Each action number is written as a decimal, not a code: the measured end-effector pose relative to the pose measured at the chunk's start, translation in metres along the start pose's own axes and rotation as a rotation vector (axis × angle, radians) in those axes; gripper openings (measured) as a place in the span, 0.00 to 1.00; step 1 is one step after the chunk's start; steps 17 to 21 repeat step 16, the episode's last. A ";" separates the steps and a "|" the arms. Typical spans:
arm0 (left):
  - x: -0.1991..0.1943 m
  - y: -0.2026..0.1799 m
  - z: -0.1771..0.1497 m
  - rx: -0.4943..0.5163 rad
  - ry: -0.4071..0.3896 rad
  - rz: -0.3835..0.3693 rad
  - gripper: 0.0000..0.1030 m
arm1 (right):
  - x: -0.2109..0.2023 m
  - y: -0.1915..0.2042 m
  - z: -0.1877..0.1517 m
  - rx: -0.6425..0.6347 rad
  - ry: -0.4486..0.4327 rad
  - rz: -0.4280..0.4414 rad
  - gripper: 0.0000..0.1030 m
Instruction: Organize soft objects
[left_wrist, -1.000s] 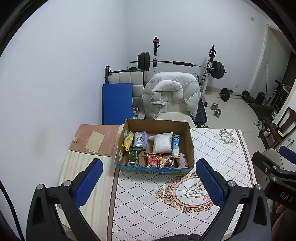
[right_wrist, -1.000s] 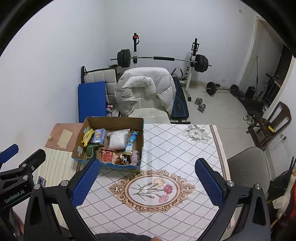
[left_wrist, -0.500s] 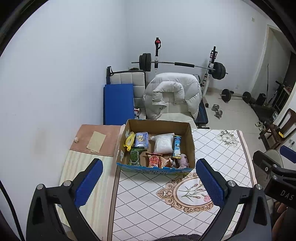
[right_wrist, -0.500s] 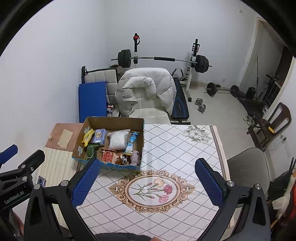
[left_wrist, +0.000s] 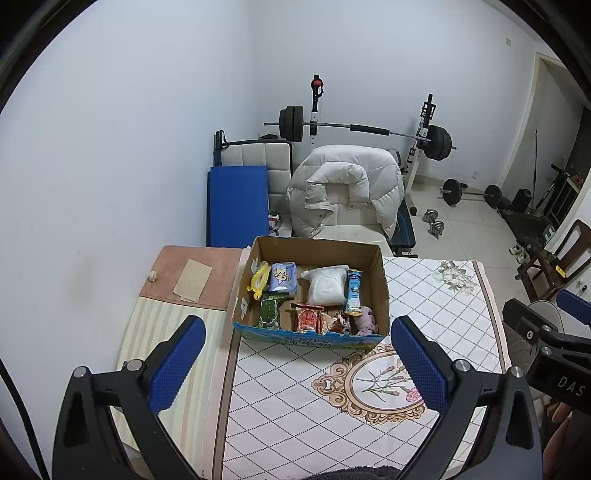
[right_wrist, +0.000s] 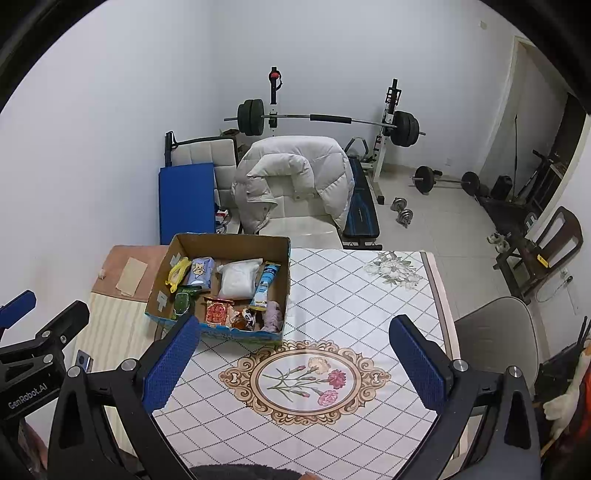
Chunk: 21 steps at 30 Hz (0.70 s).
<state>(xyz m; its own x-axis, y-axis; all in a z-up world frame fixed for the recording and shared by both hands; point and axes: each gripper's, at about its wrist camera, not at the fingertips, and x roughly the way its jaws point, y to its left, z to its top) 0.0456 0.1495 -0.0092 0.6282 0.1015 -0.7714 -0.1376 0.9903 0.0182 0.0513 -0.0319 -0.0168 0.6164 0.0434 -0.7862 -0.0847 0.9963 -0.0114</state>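
Observation:
An open cardboard box (left_wrist: 382, 280) (right_wrist: 286, 266) stands at the far left of the patterned table (left_wrist: 436, 317) (right_wrist: 362, 306). It holds soft packets: a white pouch (left_wrist: 325, 286) (right_wrist: 238, 278), a blue-white tube (left_wrist: 354, 291) (right_wrist: 264, 286), a pale blue packet (left_wrist: 282, 277), a yellow item (left_wrist: 258, 282), a green packet (left_wrist: 269, 312), red snack packs (left_wrist: 306, 319) (right_wrist: 218, 312) and a pink cloth (left_wrist: 364, 317) (right_wrist: 273, 314). My left gripper (left_wrist: 299, 369) is open and empty, held high before the box. My right gripper (right_wrist: 295, 369) is open and empty above the table's floral medallion (right_wrist: 304, 378).
A striped wooden side surface (left_wrist: 166, 332) with a tan mat and paper (left_wrist: 194, 278) lies left of the table. Behind stand a chair with a white puffer jacket (left_wrist: 343, 192), a blue pad (left_wrist: 238, 205), a barbell rack (left_wrist: 365, 129) and dumbbells. A grey chair (right_wrist: 495, 343) sits at the right.
Both grippers have shifted very slightly, so the box sits a touch lower in the views. Jaws stay open; nothing in the box has moved.

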 end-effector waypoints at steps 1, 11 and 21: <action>0.000 0.000 0.000 0.000 0.000 -0.002 1.00 | 0.000 0.000 0.000 0.001 0.001 -0.001 1.00; -0.001 0.004 -0.004 -0.014 0.001 0.003 1.00 | 0.000 0.000 0.001 -0.002 0.001 0.002 1.00; -0.007 0.004 -0.005 -0.027 -0.014 0.008 1.00 | 0.000 0.000 0.001 -0.003 -0.001 0.002 1.00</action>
